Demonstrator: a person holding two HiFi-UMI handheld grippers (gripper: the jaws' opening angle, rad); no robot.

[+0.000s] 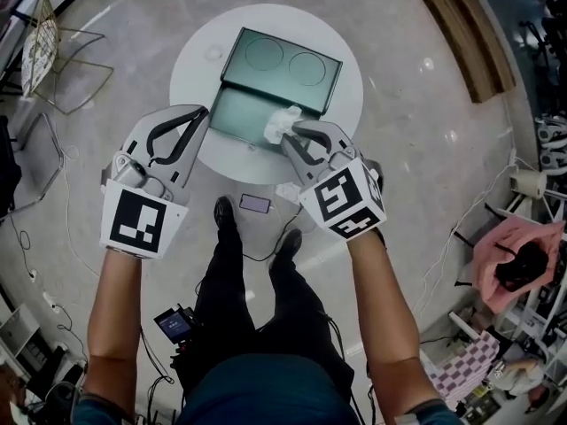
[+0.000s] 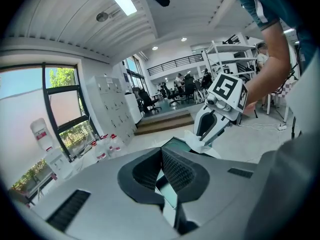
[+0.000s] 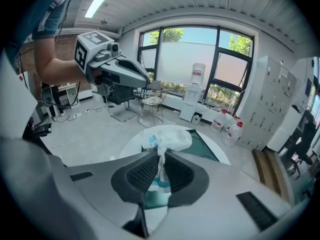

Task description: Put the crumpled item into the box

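The round white table (image 1: pixel 350 69) is carrying the dark green box (image 1: pixel 237 118), which is lying open with its lid tipped back away from the person. The right gripper (image 1: pixel 291 131) is the nearer hand. It is reaching forward and to the left from the person's right, with its tips pointing over the near right part of the open tray.

Its jaws are standing narrow and pinching the crumpled item (image 1: pixel 282 122) by a thin twisted tail. The white wad is bulging out past the tips, with its long axis running along the jaws toward the box. The tray is therefore lying straight ahead of the fingers and beneath them.

The left gripper (image 1: pixel 205 112) is hovering at the box's left edge. Its tips are together and it is probably holding nothing, though the head view leaves it unclear whether it is touching that edge.
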